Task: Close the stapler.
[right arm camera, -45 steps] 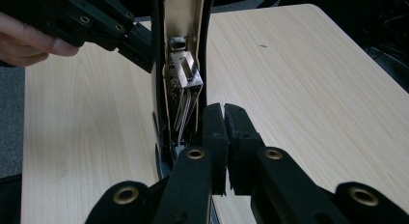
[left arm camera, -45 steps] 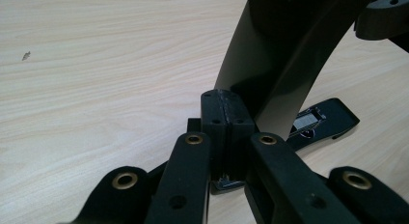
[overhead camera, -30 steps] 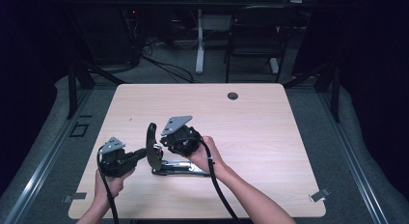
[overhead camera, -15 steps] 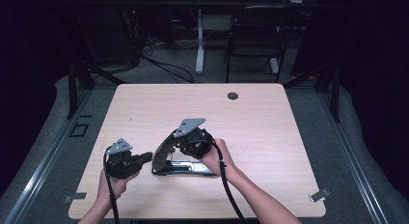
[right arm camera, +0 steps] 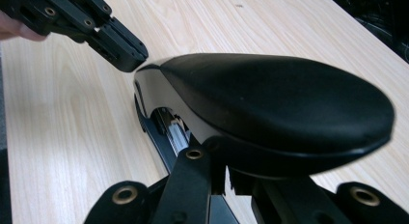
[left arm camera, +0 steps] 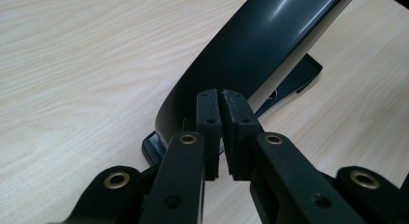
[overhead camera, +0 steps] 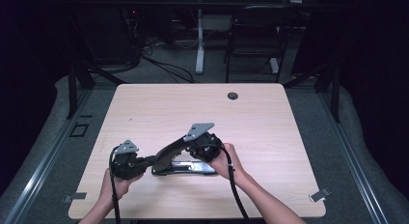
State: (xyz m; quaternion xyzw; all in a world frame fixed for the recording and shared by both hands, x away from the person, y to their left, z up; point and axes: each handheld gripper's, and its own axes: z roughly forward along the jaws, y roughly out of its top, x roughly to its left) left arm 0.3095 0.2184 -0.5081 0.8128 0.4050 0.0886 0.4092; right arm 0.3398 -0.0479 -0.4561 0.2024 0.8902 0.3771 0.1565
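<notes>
Lying on worktop (overhead camera: 270,118), stapler (overhead camera: 181,161); left tongs (overhead camera: 144,162) together at its 9 o'clock tip, right tongs (overhead camera: 193,149) together under its raised arm.

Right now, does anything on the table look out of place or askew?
Yes: the black stapler is not closed. Its top arm stands raised at a slant above the base, which lies flat on the table, with the staple channel exposed. Nothing looks spilled or broken.

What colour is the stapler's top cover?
Glossy black stapler cover, over a light wood-grain table. The right gripper view shows it best.
</notes>
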